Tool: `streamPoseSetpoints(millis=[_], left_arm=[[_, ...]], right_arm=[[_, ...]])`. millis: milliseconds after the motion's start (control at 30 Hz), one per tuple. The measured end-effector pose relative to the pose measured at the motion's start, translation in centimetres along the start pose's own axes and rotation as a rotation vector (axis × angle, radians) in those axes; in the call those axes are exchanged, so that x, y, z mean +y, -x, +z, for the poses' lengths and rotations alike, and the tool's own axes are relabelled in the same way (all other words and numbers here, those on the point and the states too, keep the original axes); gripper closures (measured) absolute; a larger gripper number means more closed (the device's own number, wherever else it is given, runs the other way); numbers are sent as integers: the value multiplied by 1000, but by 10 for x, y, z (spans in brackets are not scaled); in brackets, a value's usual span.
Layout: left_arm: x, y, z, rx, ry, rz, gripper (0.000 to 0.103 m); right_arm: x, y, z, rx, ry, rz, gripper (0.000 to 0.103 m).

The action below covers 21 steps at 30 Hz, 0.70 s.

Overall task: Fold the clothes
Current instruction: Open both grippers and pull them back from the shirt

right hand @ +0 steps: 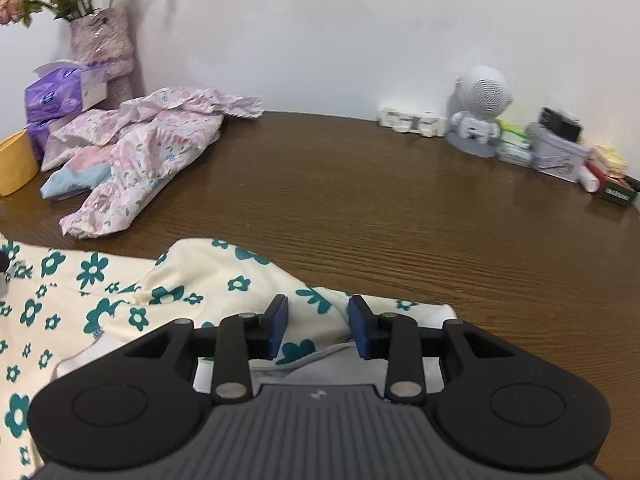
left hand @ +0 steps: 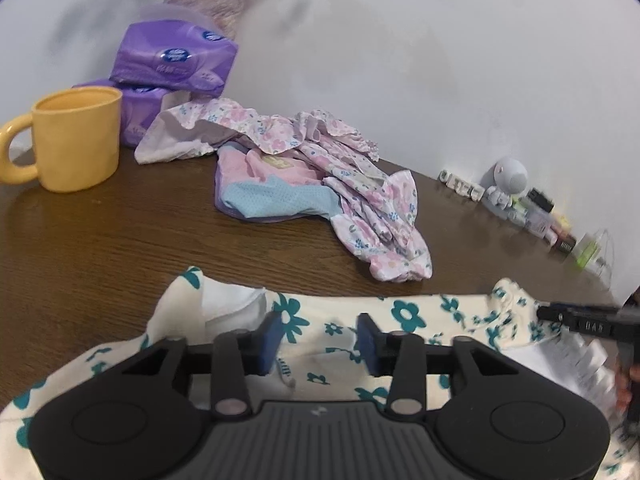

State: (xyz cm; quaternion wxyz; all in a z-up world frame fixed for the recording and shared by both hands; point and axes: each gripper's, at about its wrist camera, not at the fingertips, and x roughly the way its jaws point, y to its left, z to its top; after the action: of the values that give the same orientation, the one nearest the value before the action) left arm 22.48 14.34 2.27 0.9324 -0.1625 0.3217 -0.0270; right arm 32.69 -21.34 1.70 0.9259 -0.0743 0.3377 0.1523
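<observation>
My cream garment with green flowers (right hand: 120, 292) lay on the table (right hand: 400, 220), nearer to me than the pink floral pile (left hand: 340, 184). My left tongs (left hand: 318, 340) and right tongs (right hand: 318, 326) stood open over its cloth, and they gripped nothing. I judged each should bite only one edge layer, both at equal height, so the fold stays straight.

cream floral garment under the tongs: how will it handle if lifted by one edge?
Probably floppy: the cream floral garment lies in soft folds and humps on the table. Likely light, thin fabric. It would likely drape and drag rather than hold shape, so both tongs seem wise.
</observation>
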Motion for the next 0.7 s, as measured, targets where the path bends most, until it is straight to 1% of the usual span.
streamPoseSetpoints(millis=[33,67,100,133,167,200,233,333,400,533,700], left_arm=[[-1,7,2,-20,-2,4,43],[-1,14,4,-40,-4,7,37],[-2,20,6,-60,-5,11,33],[-3,27,7,-76,-14,18,25],[-4,33,7,-87,-21,22,19],[-7,39,7,-94,-28,27,17],[-8,44,7,-94,-34,29,14],[-15,58,2,-81,-52,22,9],[-19,67,-5,-80,-63,25,8],[-27,84,-17,-79,-84,31,7],[-37,107,-32,-77,-110,38,7]], right_arm=[[3,8,0,-15,8,-9,65],[6,18,1,-38,24,-15,60],[9,28,1,-57,40,-24,55],[13,36,1,-72,57,-34,52],[17,45,1,-86,75,-41,47],[22,53,1,-101,92,-48,42],[26,61,1,-118,110,-57,41],[40,84,-2,-177,165,-85,31],[48,95,-4,-201,190,-89,26],[61,114,-12,-239,218,-98,23],[71,132,-25,-265,215,-98,20]])
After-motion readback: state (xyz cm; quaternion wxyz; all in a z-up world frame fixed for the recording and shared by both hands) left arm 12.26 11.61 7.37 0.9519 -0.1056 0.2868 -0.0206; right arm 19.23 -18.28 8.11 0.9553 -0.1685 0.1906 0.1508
